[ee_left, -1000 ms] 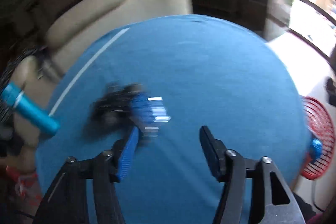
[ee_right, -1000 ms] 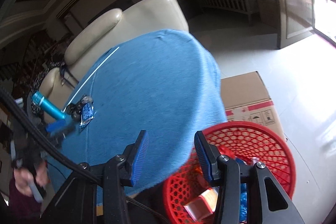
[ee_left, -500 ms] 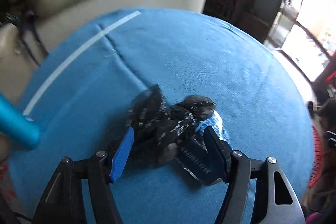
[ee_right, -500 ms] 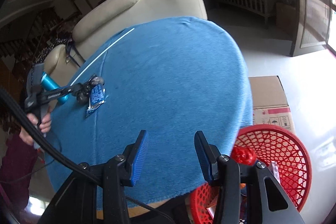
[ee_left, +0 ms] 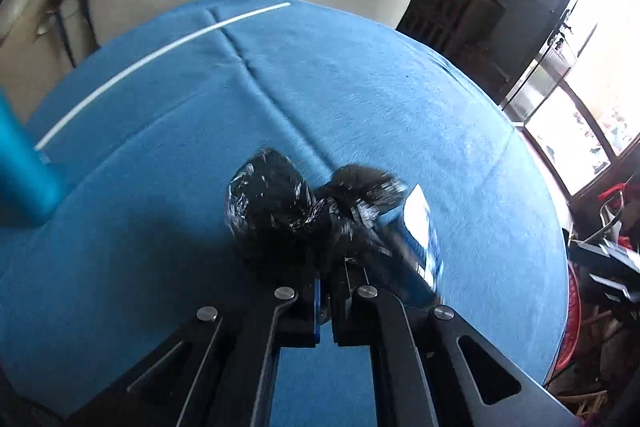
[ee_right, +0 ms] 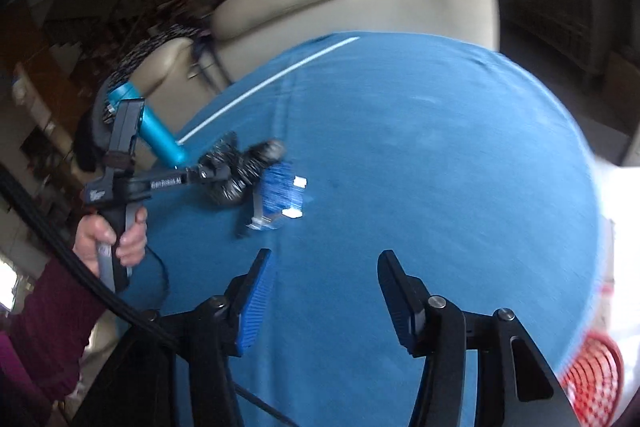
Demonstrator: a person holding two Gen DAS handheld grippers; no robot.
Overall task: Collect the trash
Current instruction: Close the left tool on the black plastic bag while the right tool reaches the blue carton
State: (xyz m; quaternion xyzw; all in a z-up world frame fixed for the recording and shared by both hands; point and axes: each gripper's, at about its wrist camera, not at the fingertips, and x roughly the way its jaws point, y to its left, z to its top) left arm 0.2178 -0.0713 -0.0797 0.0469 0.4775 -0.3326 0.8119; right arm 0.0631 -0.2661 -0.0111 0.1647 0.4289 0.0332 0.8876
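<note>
Left wrist: left gripper (ee_left: 326, 301) clamped onto black plastic bag (ee_left: 280, 203).

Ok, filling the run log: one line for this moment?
left gripper: shut on black bag | right gripper: open, empty | blue wrapper: on table

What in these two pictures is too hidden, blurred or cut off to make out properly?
- Left wrist view: what the crumpled black plastic bag contains; it is opaque.
- Both views: print on the shiny blue foil wrapper; motion blur.
- Right wrist view: inside of the red mesh basket; cut off by the picture's edge and the blue tablecloth.
</note>
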